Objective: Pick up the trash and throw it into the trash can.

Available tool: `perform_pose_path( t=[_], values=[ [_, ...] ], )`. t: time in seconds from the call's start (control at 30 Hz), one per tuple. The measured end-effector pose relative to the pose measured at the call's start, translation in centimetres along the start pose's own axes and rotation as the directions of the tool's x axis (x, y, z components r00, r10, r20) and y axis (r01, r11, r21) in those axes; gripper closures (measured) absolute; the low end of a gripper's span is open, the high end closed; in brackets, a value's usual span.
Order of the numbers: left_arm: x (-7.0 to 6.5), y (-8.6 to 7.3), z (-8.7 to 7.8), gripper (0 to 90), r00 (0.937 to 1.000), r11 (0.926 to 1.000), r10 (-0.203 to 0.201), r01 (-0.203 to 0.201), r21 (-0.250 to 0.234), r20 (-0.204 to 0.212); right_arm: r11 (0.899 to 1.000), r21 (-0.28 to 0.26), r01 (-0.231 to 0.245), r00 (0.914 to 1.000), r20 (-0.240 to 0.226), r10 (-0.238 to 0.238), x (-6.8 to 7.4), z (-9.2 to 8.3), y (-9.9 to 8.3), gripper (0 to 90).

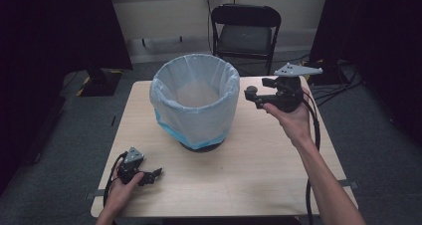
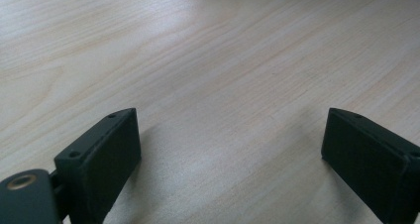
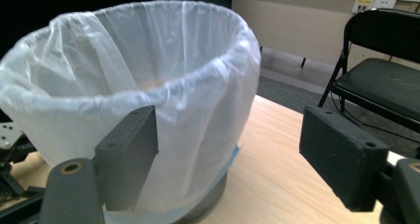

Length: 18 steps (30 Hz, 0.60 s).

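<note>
Left of right claw (image 1: 253,96), lined bin (image 1: 195,103)

A recording lab or studio is suggested. A lone wooden table (image 1: 259,175) is flanked by black curtains (image 1: 59,26), with cables (image 1: 343,80) trailed over grey carpet and a folding chair (image 1: 245,33) placed behind.

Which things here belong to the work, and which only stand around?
In the work:
- round bin lined with a thin white plastic bag
- right tongs, open, raised beside the bin's rim
- left tongs, open, low over the light wooden table

Standing around:
- black folding chair behind the table
</note>
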State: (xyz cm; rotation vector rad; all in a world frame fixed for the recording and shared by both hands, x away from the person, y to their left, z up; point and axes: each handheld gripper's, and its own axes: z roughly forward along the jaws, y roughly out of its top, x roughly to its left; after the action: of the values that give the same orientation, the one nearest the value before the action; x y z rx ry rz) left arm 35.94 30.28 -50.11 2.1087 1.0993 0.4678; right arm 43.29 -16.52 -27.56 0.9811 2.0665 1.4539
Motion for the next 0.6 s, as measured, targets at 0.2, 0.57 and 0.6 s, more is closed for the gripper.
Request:
perform_pose_path(
  t=[0.2,0.57,0.6],
  values=[
    [0.0,0.0,0.0,7.9,1.0000,1.0000,0.000,0.000,0.000,0.000,1.000,0.025,-0.013,0.9999,0.005,0.013,-0.3,-0.8,-1.6,22.4],
    [0.0,0.0,0.0,7.8,1.0000,1.0000,0.000,0.000,0.000,0.000,0.998,0.049,-0.045,0.9985,0.035,0.043,-1.2,-2.5,-4.7,21.2],
    [0.0,0.0,0.0,7.8,1.0000,1.0000,0.000,0.000,0.000,0.000,0.997,0.056,-0.055,0.9977,0.042,0.053,-1.3,-2.7,-5.3,21.4]
  ],
)
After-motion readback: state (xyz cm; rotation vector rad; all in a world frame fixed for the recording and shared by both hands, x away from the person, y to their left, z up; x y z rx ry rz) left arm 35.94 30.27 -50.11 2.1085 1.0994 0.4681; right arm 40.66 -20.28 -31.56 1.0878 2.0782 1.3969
